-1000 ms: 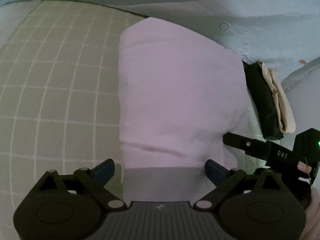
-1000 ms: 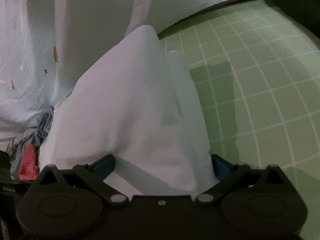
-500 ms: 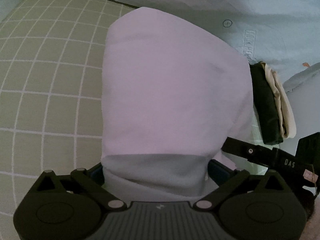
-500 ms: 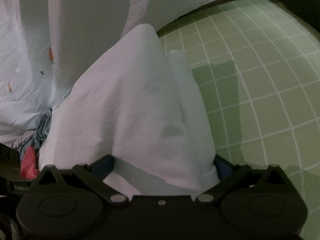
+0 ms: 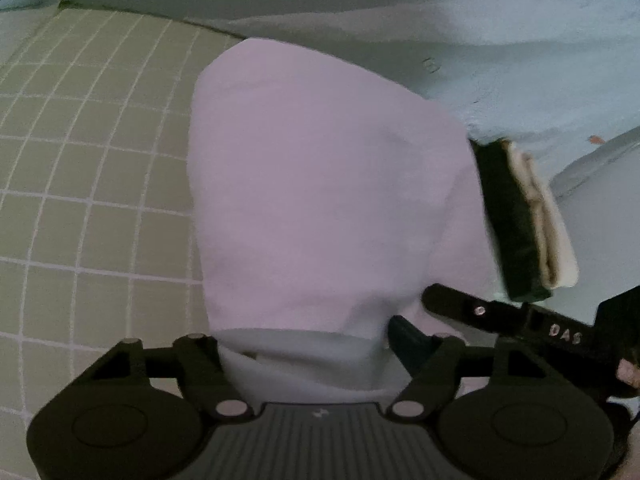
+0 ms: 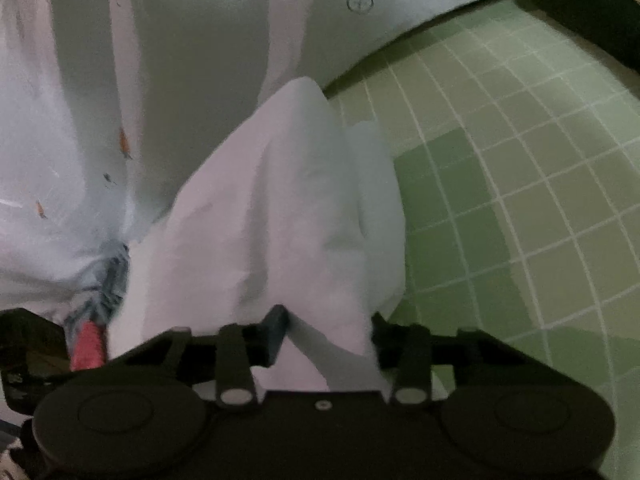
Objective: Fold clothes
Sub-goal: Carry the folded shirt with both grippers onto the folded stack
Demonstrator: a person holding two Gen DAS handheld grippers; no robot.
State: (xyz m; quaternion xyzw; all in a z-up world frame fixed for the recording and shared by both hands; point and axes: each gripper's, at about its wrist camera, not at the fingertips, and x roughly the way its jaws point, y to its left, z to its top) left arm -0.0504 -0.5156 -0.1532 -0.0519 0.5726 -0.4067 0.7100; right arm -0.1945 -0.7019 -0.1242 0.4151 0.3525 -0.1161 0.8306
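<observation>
To my right a folded dark green and cream cloth stack (image 5: pixel 520 220) sits just beside the pale lilac folded garment (image 5: pixel 320 200), and the right gripper (image 6: pixel 328 328) crowds in from that side too; beyond lies a rumpled pale blue printed sheet (image 5: pixel 480 20), with a red and grey bundle (image 6: pixel 90 344) at its lower edge in the right wrist view; the green gridded cutting mat (image 5: pixel 80 200) gives me bare room along the garment's left edge; the garment rests on the mat, long axis running away from me, near end raised; my left gripper (image 5: pixel 308 344) is closing with that hem between its jaws, fairly wide; the right one is closing narrower, cloth bunched between
</observation>
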